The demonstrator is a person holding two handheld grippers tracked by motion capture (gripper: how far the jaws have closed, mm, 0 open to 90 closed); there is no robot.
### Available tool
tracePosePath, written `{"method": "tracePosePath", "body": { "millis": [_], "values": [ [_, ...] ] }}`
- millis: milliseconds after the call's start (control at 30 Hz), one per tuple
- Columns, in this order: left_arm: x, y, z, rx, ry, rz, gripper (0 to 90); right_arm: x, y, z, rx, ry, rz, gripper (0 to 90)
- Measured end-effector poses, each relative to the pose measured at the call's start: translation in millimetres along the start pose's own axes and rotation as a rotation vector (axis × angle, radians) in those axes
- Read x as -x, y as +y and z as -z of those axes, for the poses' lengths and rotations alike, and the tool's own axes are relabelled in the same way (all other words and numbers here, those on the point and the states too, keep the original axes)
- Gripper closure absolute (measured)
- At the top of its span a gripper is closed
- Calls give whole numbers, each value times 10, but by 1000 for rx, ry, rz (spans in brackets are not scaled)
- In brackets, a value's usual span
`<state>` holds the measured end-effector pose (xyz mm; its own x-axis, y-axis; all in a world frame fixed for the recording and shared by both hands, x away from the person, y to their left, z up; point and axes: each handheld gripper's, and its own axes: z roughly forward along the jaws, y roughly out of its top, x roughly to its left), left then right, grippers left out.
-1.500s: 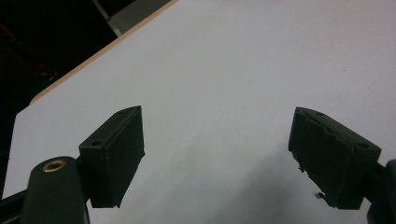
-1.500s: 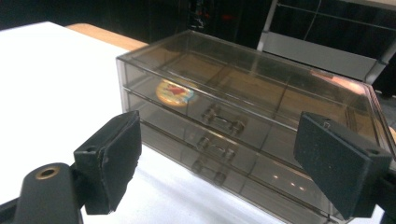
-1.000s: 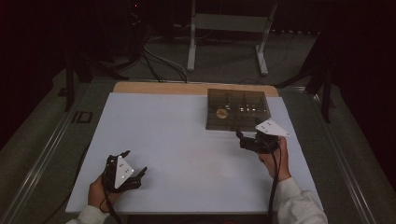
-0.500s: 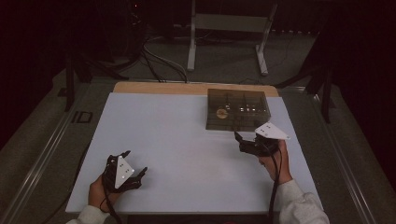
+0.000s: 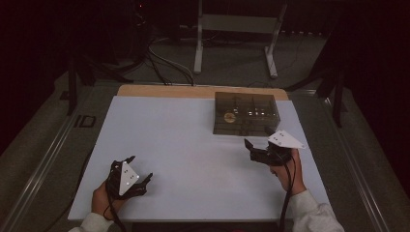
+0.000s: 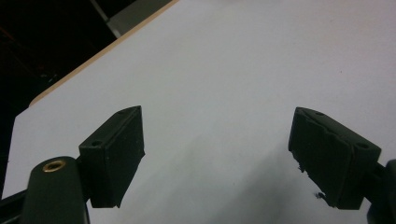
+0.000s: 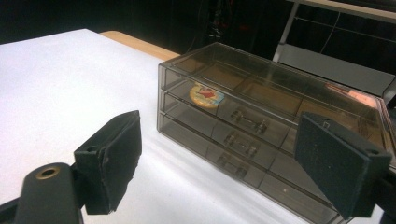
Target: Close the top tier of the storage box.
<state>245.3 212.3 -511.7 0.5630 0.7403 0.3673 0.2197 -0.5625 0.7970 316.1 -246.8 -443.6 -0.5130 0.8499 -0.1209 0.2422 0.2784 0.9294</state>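
target: smoky transparent plastic three-drawer box [image 5: 245,113], upper right of centre in the high view, on the white table [image 5: 183,159]; in my right gripper view it sits centre to right, three drawers stacked, each with a small clear handle.
marker: round yellow-red sticker [image 7: 206,94] on the top drawer front.
right gripper [image 5: 263,151]: jaws wide apart, empty, just short of the box's near side, not touching.
left gripper [image 5: 131,173]: lower left of the high view, jaws wide, empty, well apart from the box, bare table under it.
step: I judge this is the approach to a drawer handle.
how: square my right jaws to one handle [image 7: 249,120], go in low and level, narrow onto the handle alone.
risk: light box may slide when pulled; my left gripper could brace it.
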Motion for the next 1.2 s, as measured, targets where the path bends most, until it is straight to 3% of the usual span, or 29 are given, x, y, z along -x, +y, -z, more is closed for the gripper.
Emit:
{"method": "tracePosePath", "body": {
  "millis": [1200],
  "values": [
    [-1, 8, -18, 1, -1, 4, 199, -57, -147, 383, 7, 5, 44, 156]
  ]
}}
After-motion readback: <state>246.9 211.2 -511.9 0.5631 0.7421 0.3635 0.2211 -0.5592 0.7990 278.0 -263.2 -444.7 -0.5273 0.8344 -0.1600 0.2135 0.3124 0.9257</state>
